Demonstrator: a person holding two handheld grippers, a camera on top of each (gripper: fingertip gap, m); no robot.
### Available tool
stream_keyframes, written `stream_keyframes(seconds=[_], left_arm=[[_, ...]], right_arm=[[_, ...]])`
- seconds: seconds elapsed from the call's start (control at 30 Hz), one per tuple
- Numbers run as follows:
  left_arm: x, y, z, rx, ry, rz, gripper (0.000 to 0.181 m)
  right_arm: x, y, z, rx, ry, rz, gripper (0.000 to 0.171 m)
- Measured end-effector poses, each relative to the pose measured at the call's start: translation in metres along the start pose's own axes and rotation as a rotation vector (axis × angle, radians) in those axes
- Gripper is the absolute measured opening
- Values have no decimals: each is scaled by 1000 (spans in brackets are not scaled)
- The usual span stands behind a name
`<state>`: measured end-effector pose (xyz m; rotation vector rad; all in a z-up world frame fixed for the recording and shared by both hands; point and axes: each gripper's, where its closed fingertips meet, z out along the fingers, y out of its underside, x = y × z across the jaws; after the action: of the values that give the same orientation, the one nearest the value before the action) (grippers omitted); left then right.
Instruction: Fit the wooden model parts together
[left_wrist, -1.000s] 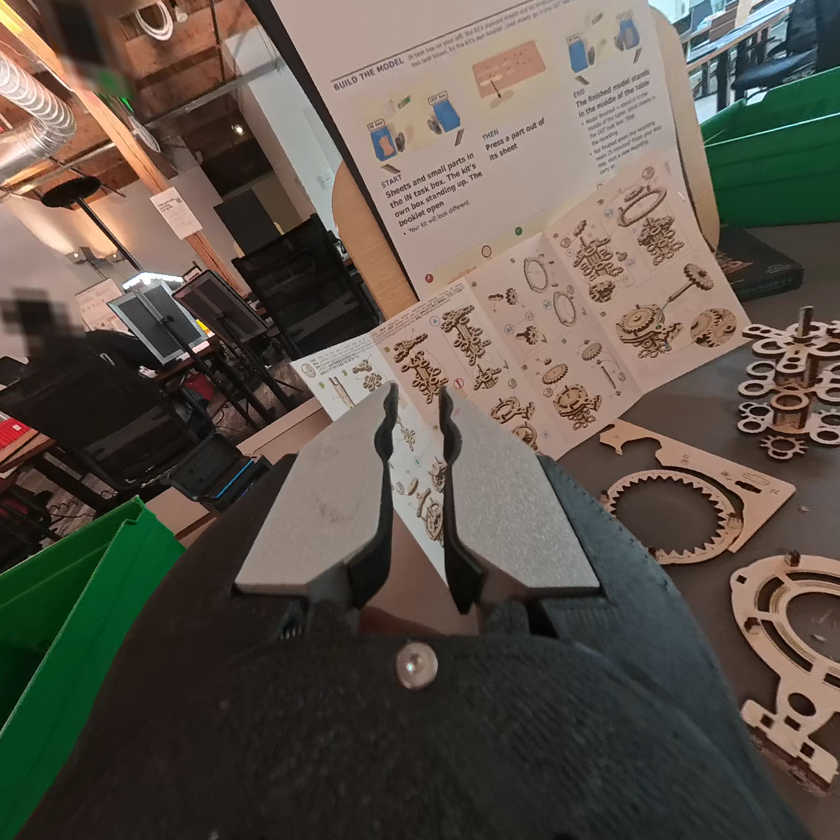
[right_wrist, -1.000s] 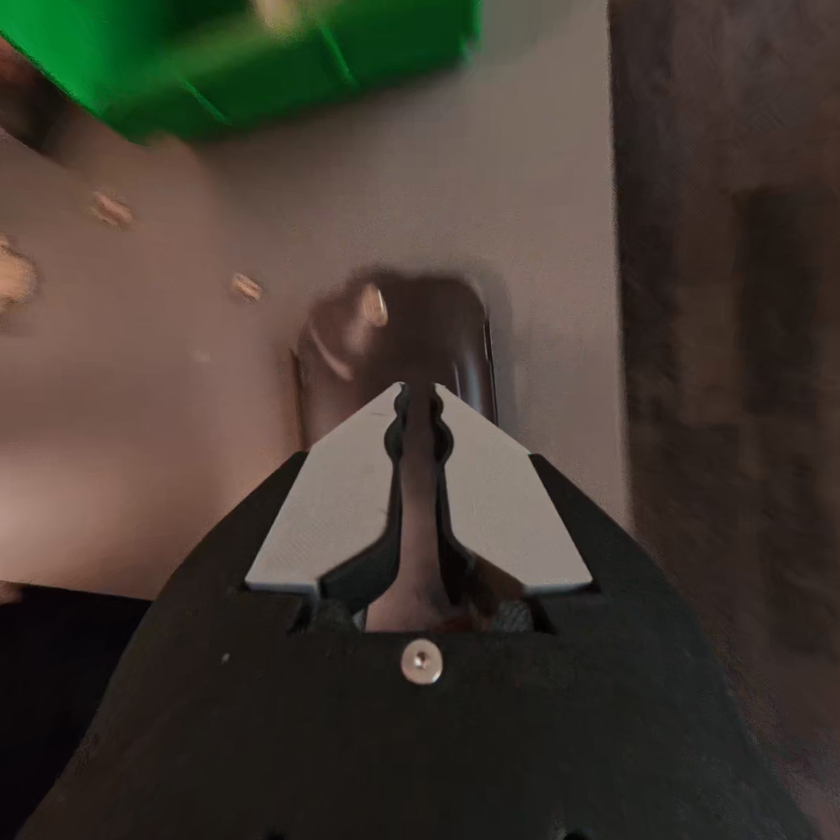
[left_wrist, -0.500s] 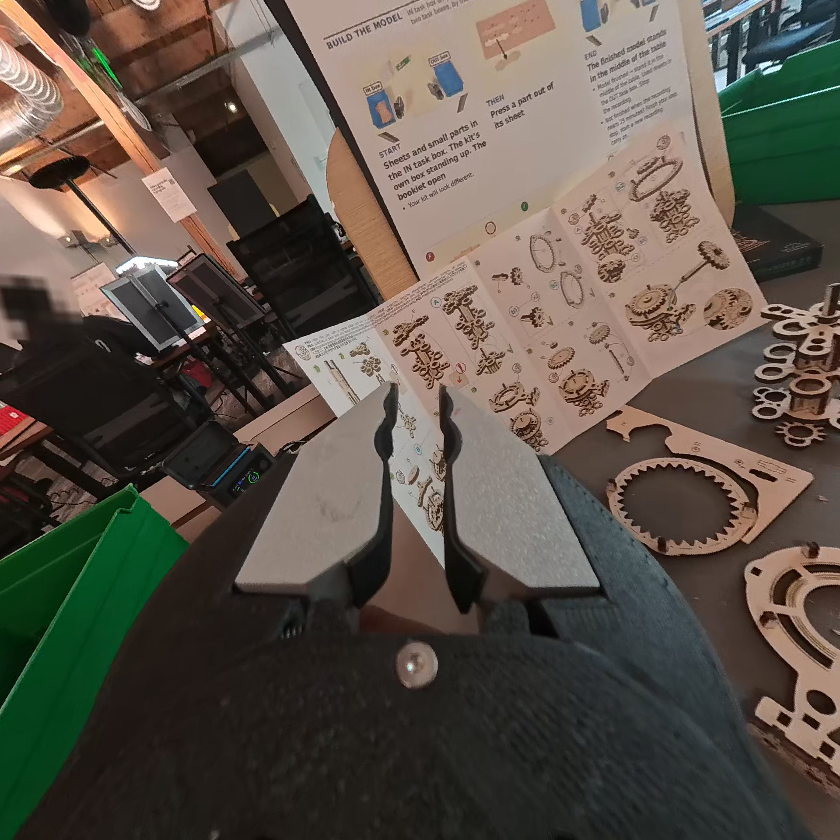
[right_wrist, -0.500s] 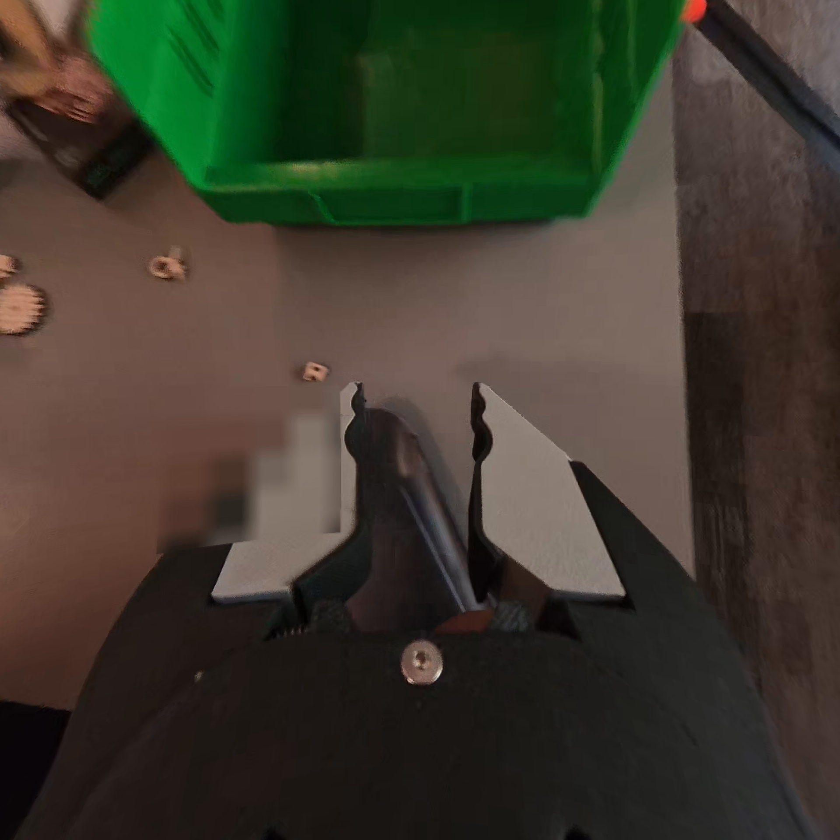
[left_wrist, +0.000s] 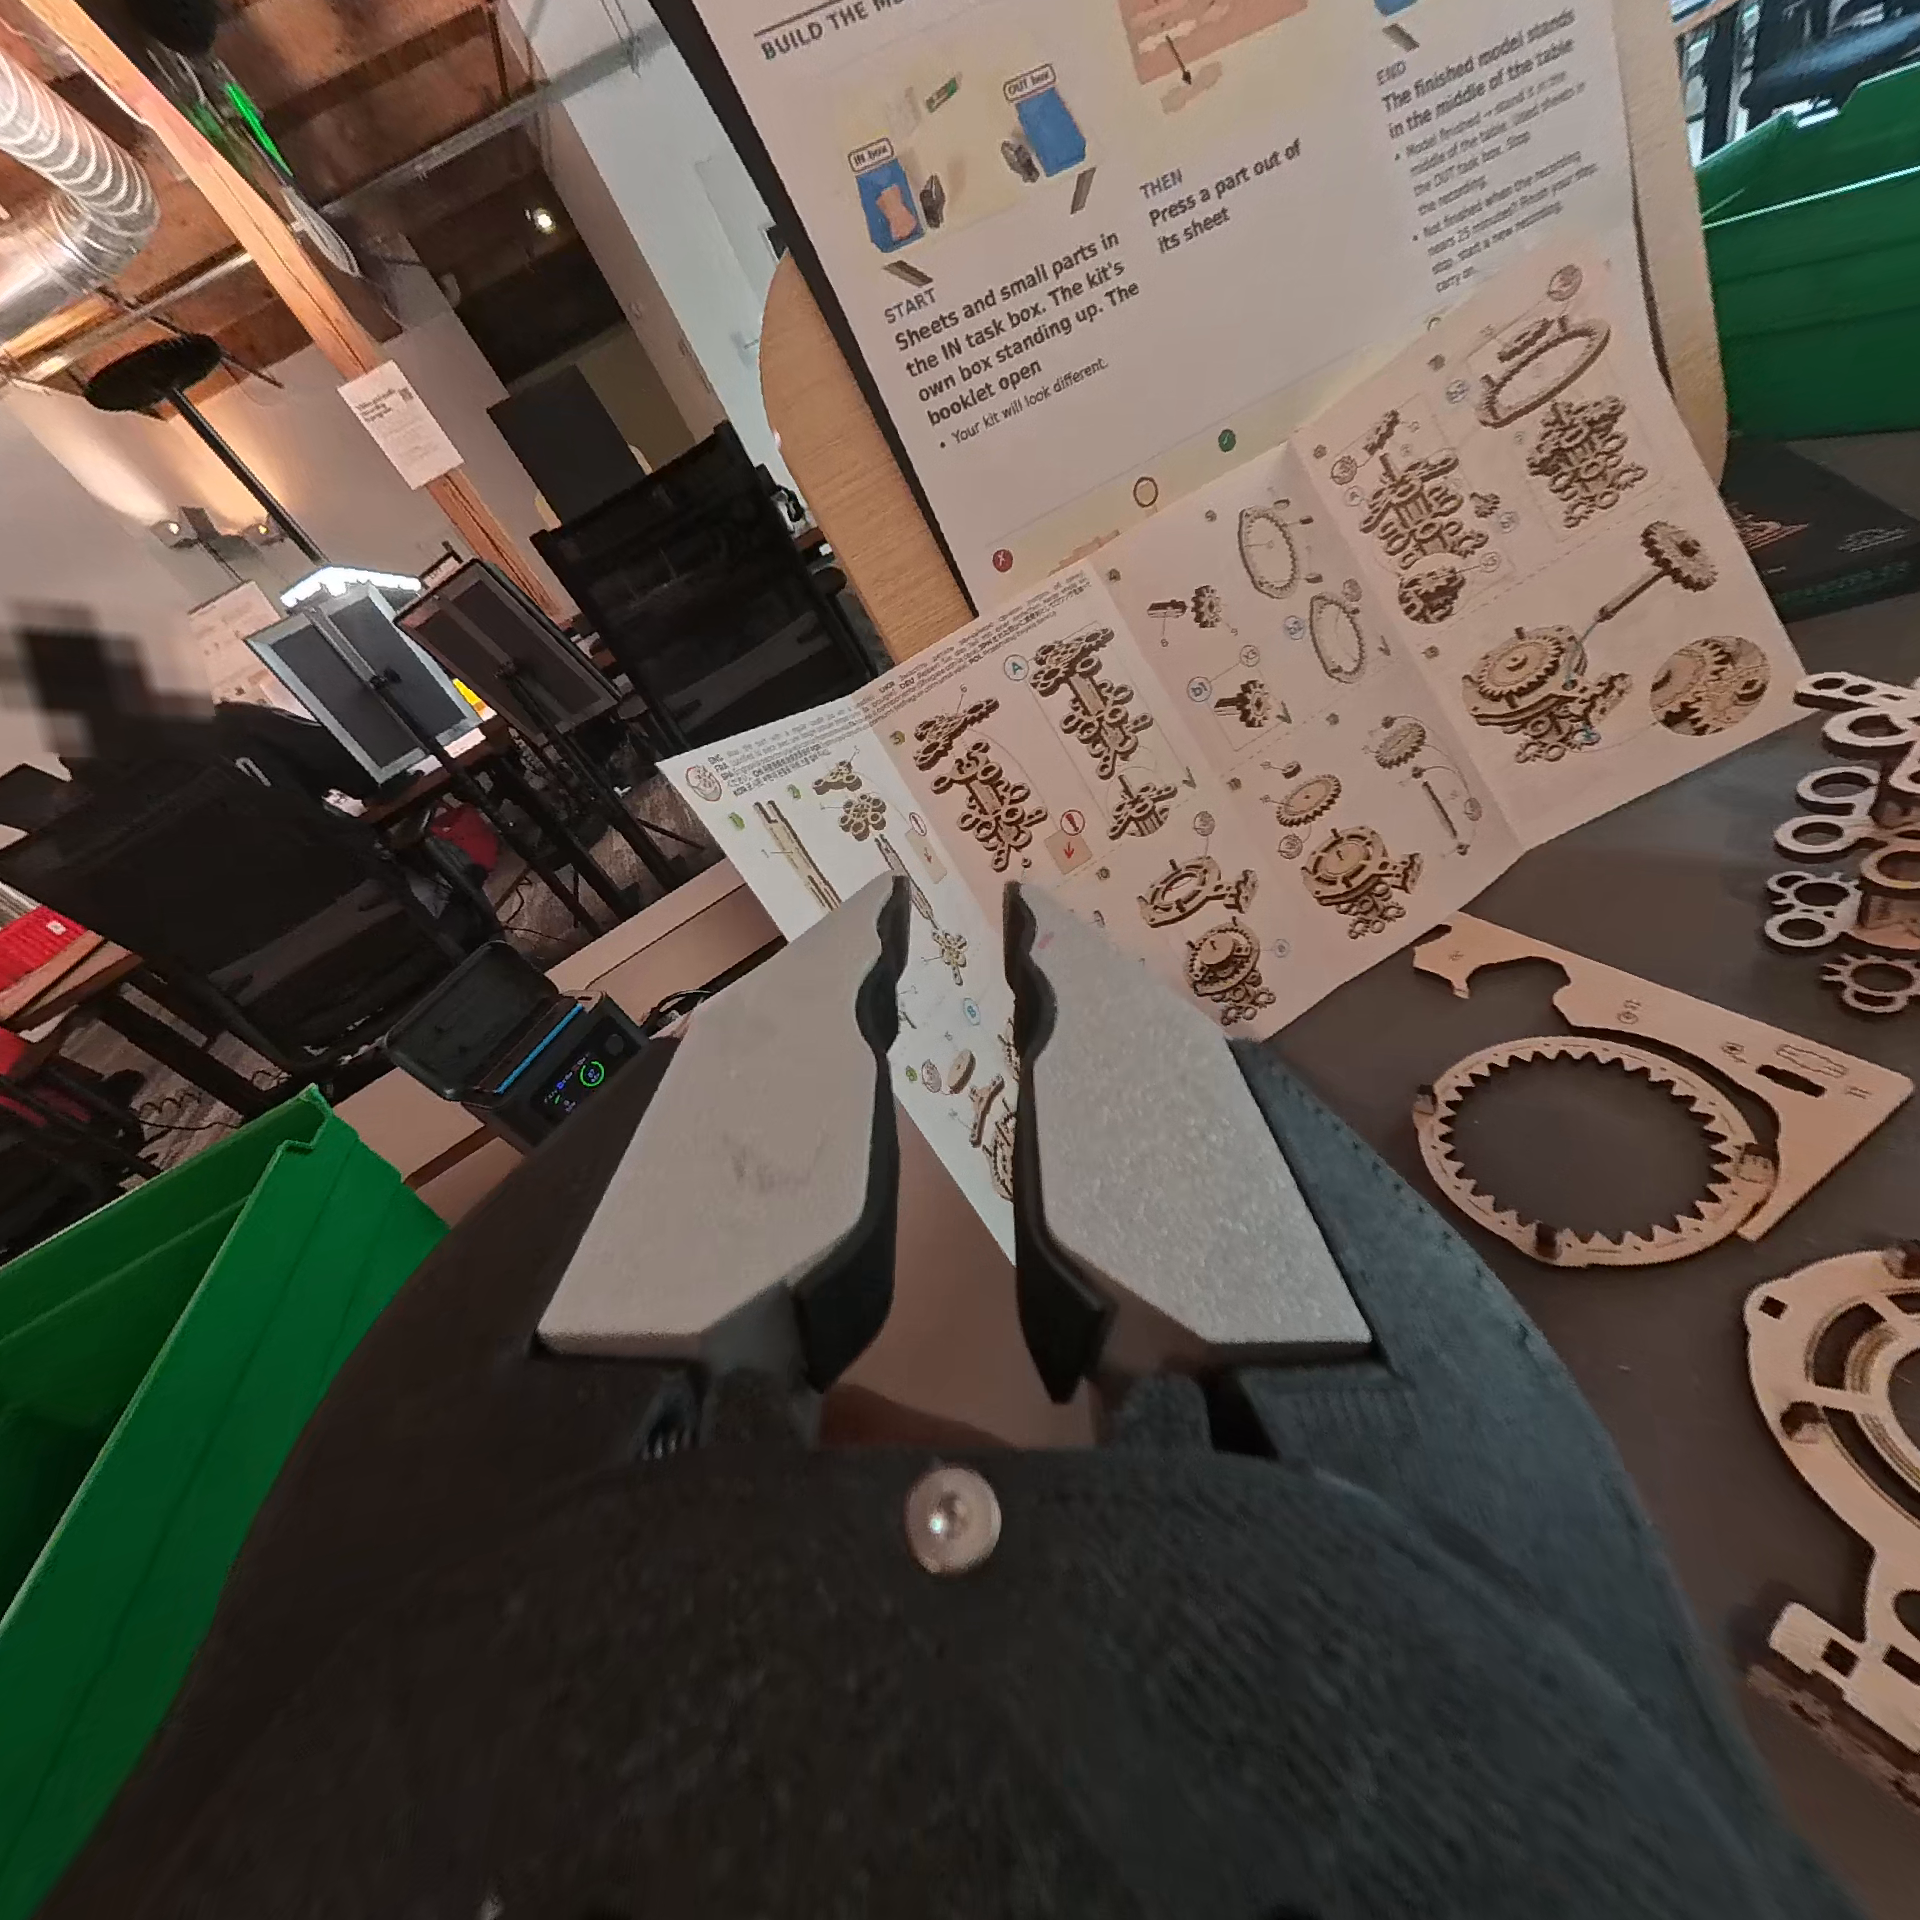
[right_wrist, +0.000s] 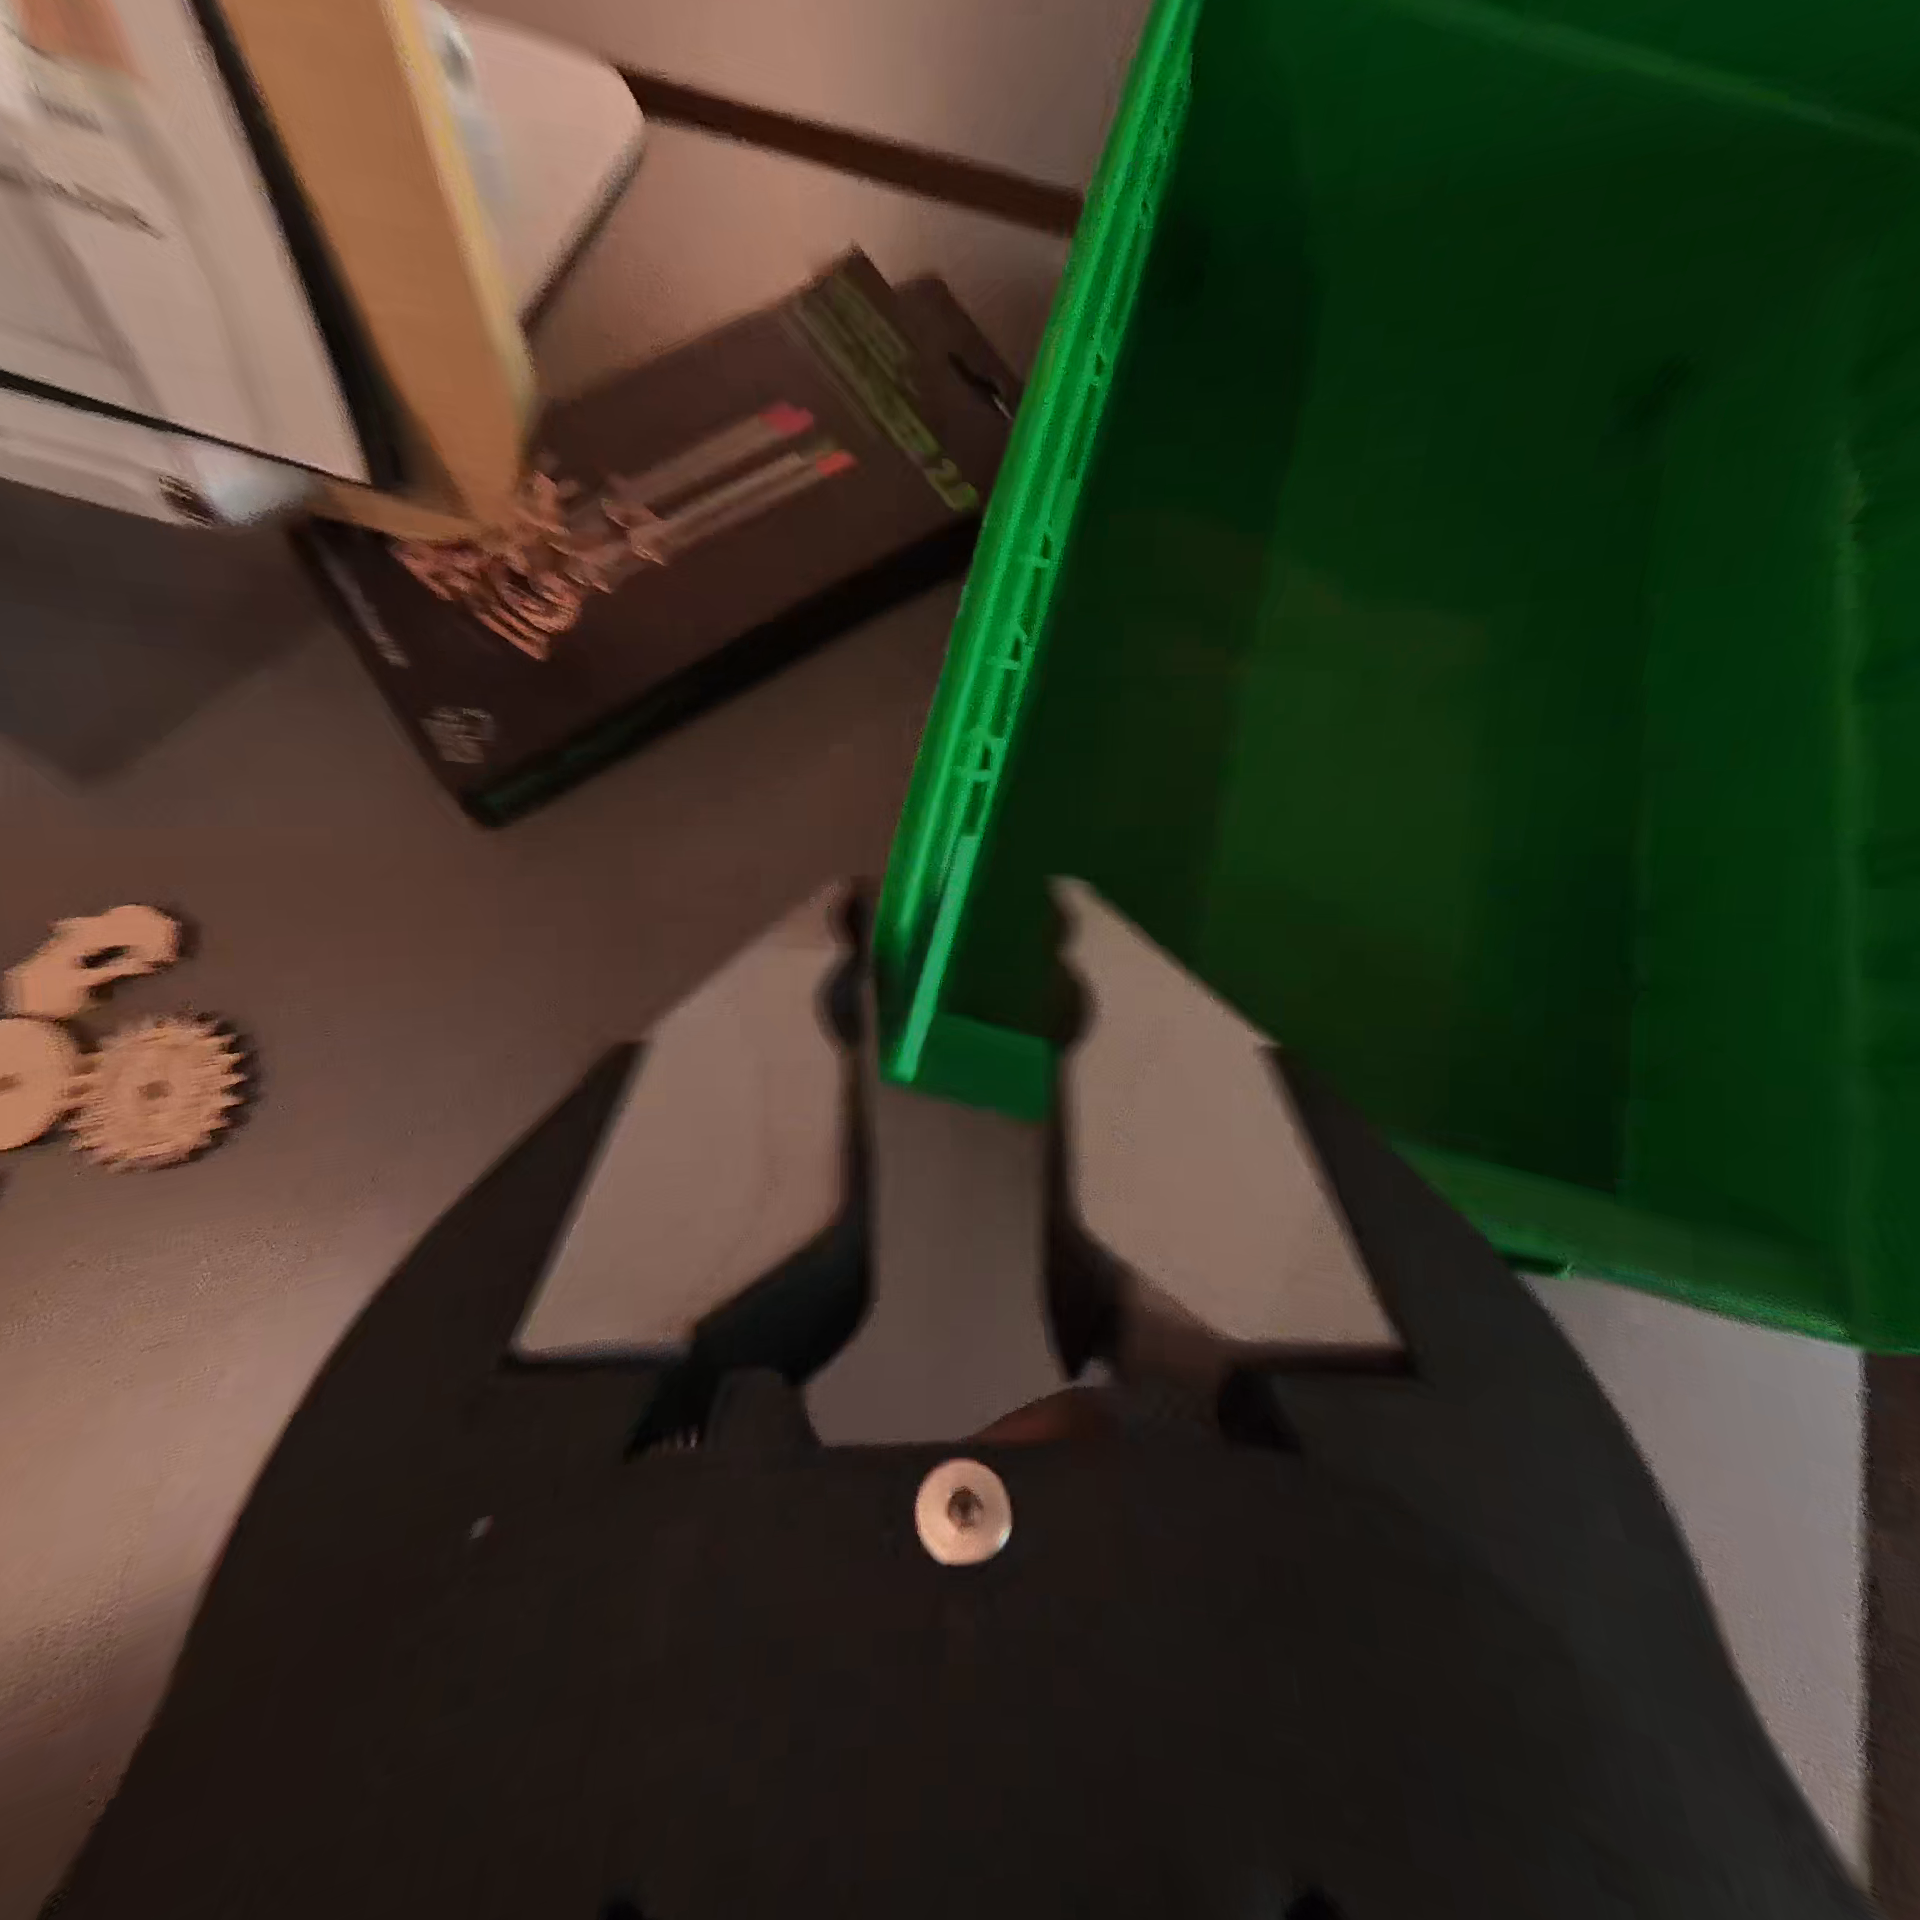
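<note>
My left gripper (left_wrist: 956, 914) hangs above the table's left side with its jaws a narrow gap apart and nothing between them. To its right lie a wooden sheet with a toothed ring (left_wrist: 1621, 1132), a round wooden frame part (left_wrist: 1849, 1423) and a stacked ring assembly (left_wrist: 1860, 831). My right gripper (right_wrist: 951, 925) is open and empty, its tips over the near left corner of a green bin (right_wrist: 1455, 623). That view is motion-blurred. A small wooden gear (right_wrist: 156, 1091) and a looped piece (right_wrist: 104, 956) lie on the table to its left.
An open instruction booklet (left_wrist: 1351, 727) leans on a white instruction board (left_wrist: 1195, 260) at the back. A dark kit box (right_wrist: 675, 582) lies beside the green bin. Another green bin (left_wrist: 156, 1403) stands at the left, with a small dark device (left_wrist: 520, 1070) behind it. About 50 cm separates my left fingertips from my right. The small wooden gear (right_wrist: 156, 1091) lies some 20 cm from my right tips, 35 cm from my left tips.
The right gripper went from nearly shut to open and swung from a dark object on the table up to the green bin's corner. The left gripper only drifted slightly.
</note>
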<state>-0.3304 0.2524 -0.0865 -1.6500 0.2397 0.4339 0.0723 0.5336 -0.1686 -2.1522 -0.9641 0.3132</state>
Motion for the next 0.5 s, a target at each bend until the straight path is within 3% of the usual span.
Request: stream_keyframes(seconds=[0.03, 0.13, 0.23, 0.37, 0.43, 0.5], left_arm=[[0, 0, 0, 0, 0, 0, 15], [-2, 1, 0, -3, -3, -5, 15], [-2, 0, 0, -2, 1, -5, 15], [3, -4, -2, 12, 10, 1, 15], [4, -3, -1, 5, 10, 10, 15], [3, 2, 1, -9, 4, 15, 15]], right_arm=[[-4, 0, 6, -25, -22, -26, 9], [25, 12, -5, -98, 154, -63, 0], [25, 30, -21, -65, 110, -11, 0], [25, 39, -32, -11, 86, 56, 0], [20, 38, -43, 25, 79, 75, 25], [7, 42, -64, 63, 59, 58, 28]])
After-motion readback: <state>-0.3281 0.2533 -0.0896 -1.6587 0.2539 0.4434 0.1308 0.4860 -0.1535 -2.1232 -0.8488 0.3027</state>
